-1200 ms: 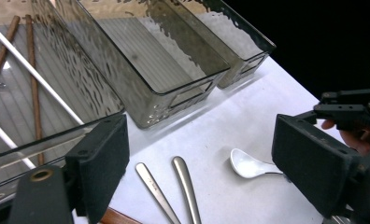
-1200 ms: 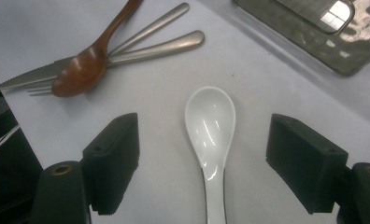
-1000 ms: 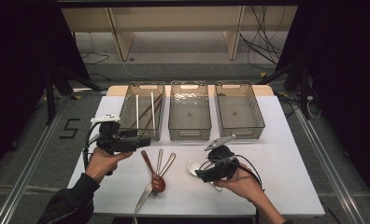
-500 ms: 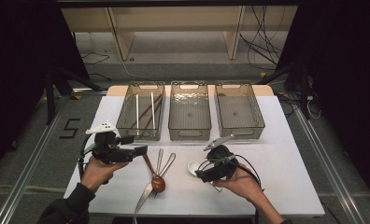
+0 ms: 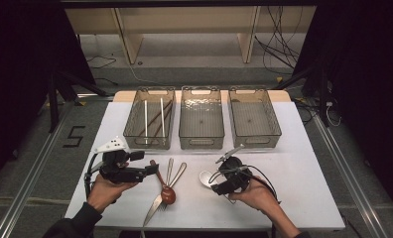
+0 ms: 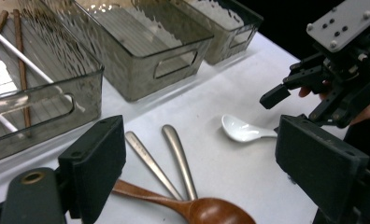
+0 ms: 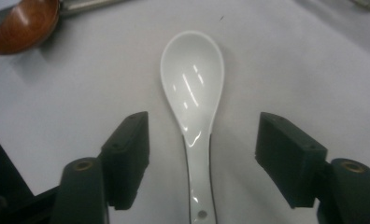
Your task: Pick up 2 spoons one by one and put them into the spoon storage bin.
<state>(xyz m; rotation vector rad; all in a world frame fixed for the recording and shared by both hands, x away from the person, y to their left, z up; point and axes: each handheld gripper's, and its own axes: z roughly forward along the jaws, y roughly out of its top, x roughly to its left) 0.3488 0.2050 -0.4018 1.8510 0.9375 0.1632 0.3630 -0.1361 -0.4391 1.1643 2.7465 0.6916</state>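
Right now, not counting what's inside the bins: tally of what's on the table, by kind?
clear bins: 3
wooden spoon: 1
white spoon: 1
metal cutlery pieces: 2
Total: 7

white spoon [image 7: 192,88]: glossy, smooth, ceramic-like | brown spoon [image 6: 211,211]: polished wood | two handles [image 6: 178,158]: brushed metal | three far bins [image 5: 200,119]: smoky translucent plastic | table [image 5: 303,173]: matt white | jaw pads: matt black, perhaps rubber
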